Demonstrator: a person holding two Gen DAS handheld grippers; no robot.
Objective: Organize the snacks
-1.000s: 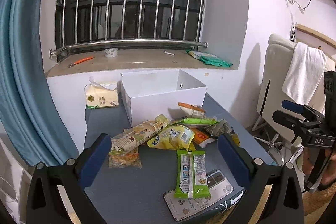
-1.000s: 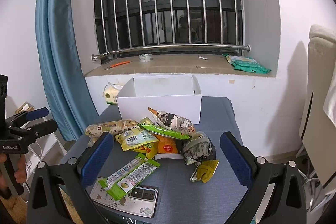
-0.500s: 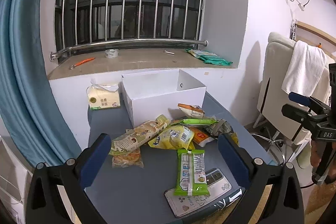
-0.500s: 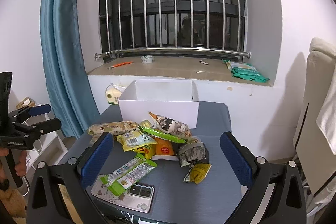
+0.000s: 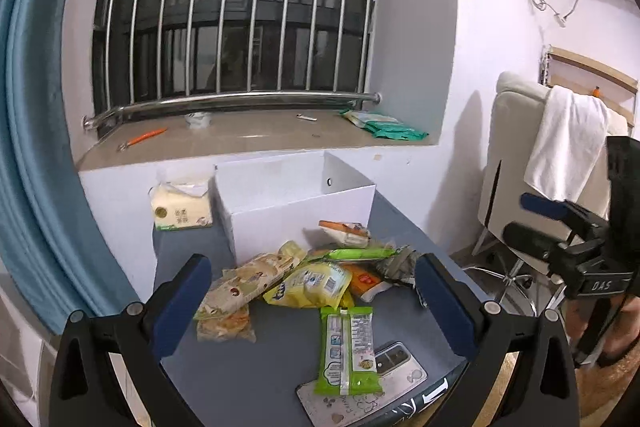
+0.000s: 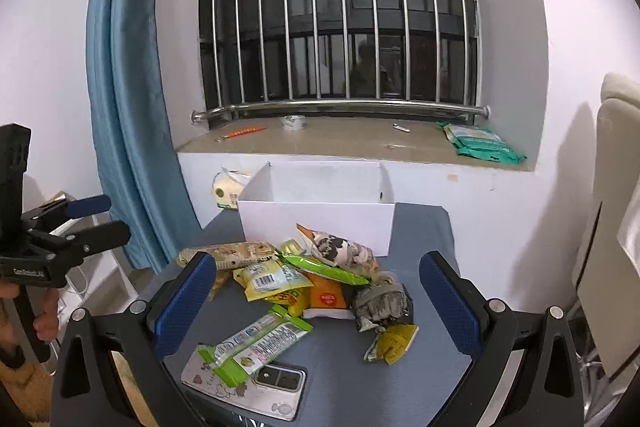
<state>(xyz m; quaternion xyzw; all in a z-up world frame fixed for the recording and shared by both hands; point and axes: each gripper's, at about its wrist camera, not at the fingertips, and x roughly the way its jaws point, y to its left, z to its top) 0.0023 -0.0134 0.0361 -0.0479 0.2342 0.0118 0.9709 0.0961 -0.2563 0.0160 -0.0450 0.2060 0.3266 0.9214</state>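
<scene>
The snack packets point(image 6: 304, 279) lie in a loose heap on the grey table point(image 6: 424, 227), just in front of the white box point(image 6: 316, 223), which stands open-topped at the table's far edge under the window sill point(image 6: 340, 143). In front of the box and nearest the near table edge, a green-edged packet point(image 5: 349, 351) rests partly on a phone point(image 6: 244, 383) that overhangs that edge slightly. To the right of the box the table surface is bare up to its right edge; to the left of the box a tissue pack point(image 5: 182, 207) sits against the wall. The left gripper point(image 5: 312, 303) hangs above the near edge with jaws spread wide and nothing between them; the right gripper point(image 6: 316, 303) does likewise, also released and clear of the heap. In the left wrist view the right gripper's body reads "DAS"; the packet printing is too small to read.
</scene>
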